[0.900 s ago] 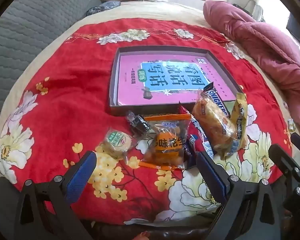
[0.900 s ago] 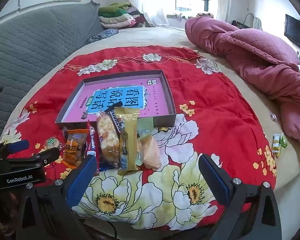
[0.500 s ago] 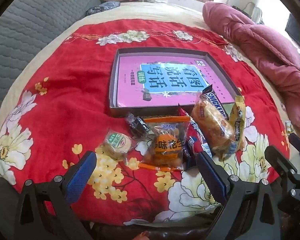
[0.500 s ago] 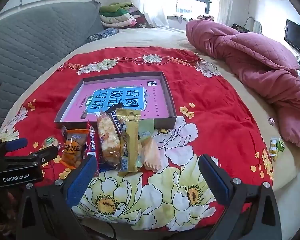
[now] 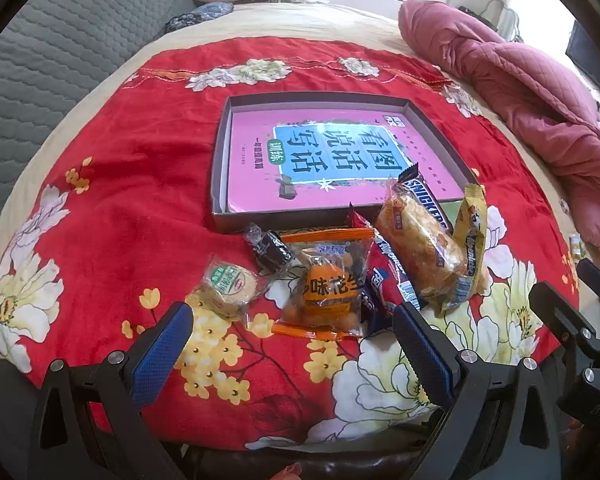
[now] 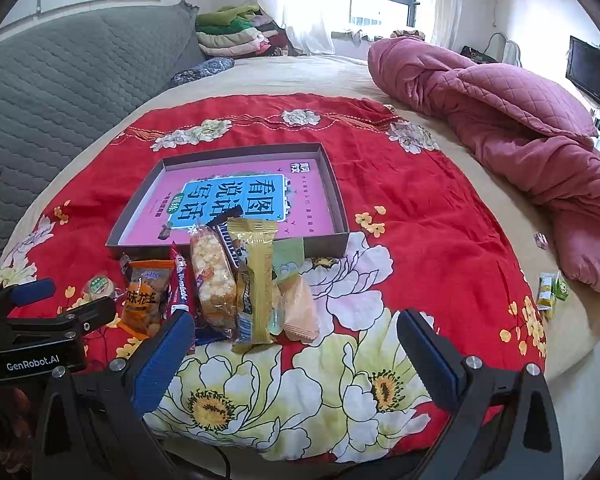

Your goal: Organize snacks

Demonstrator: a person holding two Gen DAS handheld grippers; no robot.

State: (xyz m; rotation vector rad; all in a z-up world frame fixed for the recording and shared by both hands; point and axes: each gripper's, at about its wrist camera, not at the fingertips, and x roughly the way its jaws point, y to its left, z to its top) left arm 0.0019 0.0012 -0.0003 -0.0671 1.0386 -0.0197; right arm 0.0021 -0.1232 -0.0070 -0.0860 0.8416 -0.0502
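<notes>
The left gripper (image 5: 290, 344) stands with its jaws spread wide and nothing between the pads; it hangs above the near edge of the red flowered cloth (image 5: 112, 208) that covers the bed.

Snacks lie in a loose row on the cloth, just in front of the near wall of the box. From left to right:

- a round biscuit pack (image 5: 228, 285), apart from the rest
- a small dark candy (image 5: 271, 249), close to the box wall
- an orange peanut bag (image 5: 326, 286)
- a red bar (image 5: 384, 268), partly under its neighbours
- a clear pack of puffed cake (image 5: 418, 246), lying over a Snickers bar (image 5: 422, 196) whose far end rests on the box rim
- a yellow wafer bar (image 5: 473, 240)
- a peach-coloured packet (image 6: 300, 308), seen in the right wrist view

The shallow box (image 5: 220, 168) holds a pink book (image 5: 332, 160) that fills its floor. Bare cloth lies open to the left of the box and beyond its far wall.

The right gripper (image 6: 296, 350) is likewise fully spread and holds nothing. Bare cloth lies to the right of the snacks up to the cloth's right edge. Past it, two small packets (image 6: 552, 290) lie near the bed edge, beside a pink quilt (image 6: 520, 120).
</notes>
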